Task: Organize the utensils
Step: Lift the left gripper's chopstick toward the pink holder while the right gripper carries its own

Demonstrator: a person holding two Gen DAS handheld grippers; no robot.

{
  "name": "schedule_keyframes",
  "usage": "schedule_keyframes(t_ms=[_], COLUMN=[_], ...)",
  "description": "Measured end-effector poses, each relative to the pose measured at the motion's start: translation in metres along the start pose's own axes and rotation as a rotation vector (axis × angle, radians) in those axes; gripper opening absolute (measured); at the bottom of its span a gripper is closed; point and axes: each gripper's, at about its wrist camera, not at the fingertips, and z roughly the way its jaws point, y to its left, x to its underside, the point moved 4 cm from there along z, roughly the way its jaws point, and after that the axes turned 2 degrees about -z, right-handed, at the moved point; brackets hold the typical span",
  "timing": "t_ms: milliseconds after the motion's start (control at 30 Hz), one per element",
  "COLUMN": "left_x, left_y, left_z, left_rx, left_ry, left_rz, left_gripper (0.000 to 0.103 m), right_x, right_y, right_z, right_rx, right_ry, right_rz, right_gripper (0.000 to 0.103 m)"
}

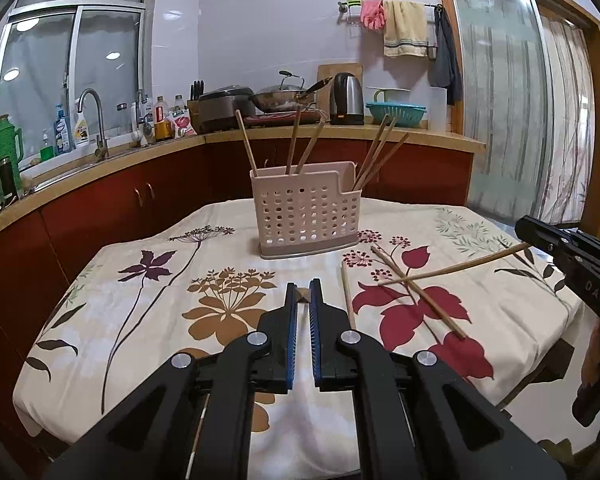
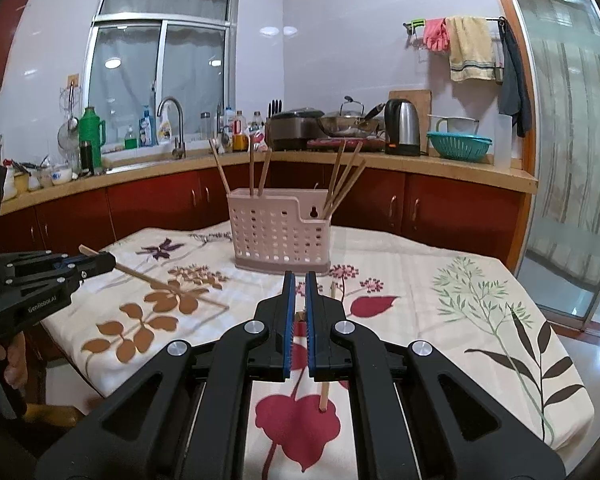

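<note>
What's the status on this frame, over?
Left gripper shut on left chopstick. Right gripper shut on right chopstick. Holder upright, six sticks in. Two loose chopsticks on table; nothing blocking holder.

Left gripper (image 2: 110,261) fingers closed, clamped on stick; right gripper (image 1: 518,227) fingers likewise pinched shut, holding.

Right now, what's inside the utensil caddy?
Six wooden chopsticks stand in the perforated caddy: three in the taller left section, three leaning in the lower right section. Their lower ends and the caddy floor are hidden behind its walls.
</note>
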Motion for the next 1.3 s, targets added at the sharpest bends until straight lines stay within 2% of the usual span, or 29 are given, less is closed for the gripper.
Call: schedule_keyframes(t_ms=[300, 767, 967, 1300], left_x=[-0.018, -0.042, -0.053, -0.073], left_y=[0.008, 0.024, 0.026, 0.030], left_z=[-0.010, 0.018, 0.027, 0.038], left_rx=[-0.004, -0.044, -0.035, -0.034], left_ry=[-0.011, -0.009, -0.026, -0.069], left_rz=[-0.006, 0.008, 0.007, 0.018], left_gripper=[0.007, 0.007, 0.007, 0.007], right_x=[-0.021, -0.063, -0.054, -0.064], right_y=[0.004, 0.002, -0.004, -0.006], right_z=[0.003, 0.051, 0.083, 0.089], right_rx=[-0.010, -0.013, -0.023, -0.019], right_ry=[-0.038, -0.123, -0.060, -0.071], right_rz=[-0.011, -0.040, -0.005, 0.004], right_gripper=[0.005, 0.006, 0.006, 0.006])
